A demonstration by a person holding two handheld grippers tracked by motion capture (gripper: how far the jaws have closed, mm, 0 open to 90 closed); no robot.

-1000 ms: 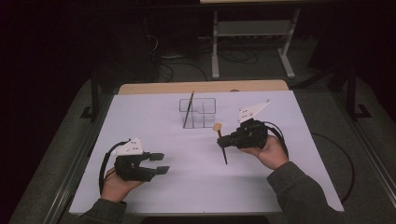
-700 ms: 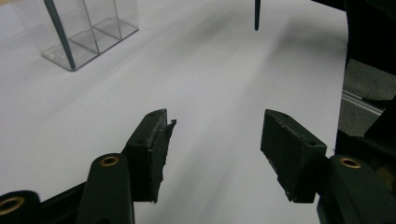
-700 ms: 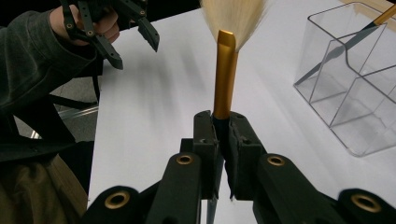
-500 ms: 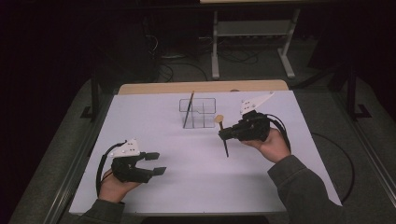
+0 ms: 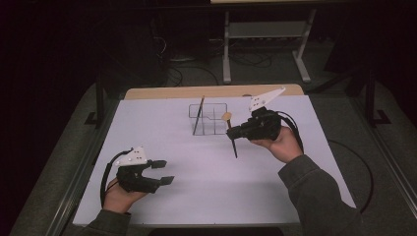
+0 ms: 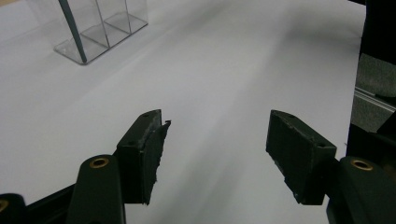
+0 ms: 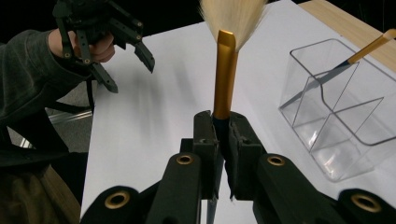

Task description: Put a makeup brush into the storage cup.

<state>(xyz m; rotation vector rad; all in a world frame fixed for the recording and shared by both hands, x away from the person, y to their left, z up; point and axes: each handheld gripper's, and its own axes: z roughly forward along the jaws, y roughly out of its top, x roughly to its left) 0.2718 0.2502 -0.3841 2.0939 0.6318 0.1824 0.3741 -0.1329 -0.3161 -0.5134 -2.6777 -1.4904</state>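
Gold-ferruled brush (image 7: pixel 225 70) clamped in right claw (image 7: pixel 223 126), left claw (image 6: pixel 215 140) empty, jaws just widening.

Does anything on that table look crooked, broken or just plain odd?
Nothing is spilled or broken. One brush leans slanted in the clear organizer instead of standing upright. The right gripper holds a second brush, bristles up. The left gripper is open, and one pad has a ragged edge.

Two brushes: one brush with pale bristles (image 7: pixel 226 70) and one dark-handled brush (image 5: pixel 198 114) standing in the holder. One clear plastic holder (image 5: pixel 216 124) with several compartments. Two hand-held grippers, left (image 5: pixel 164 172) and right (image 5: pixel 233 132). One worktop (image 5: pixel 206 187).
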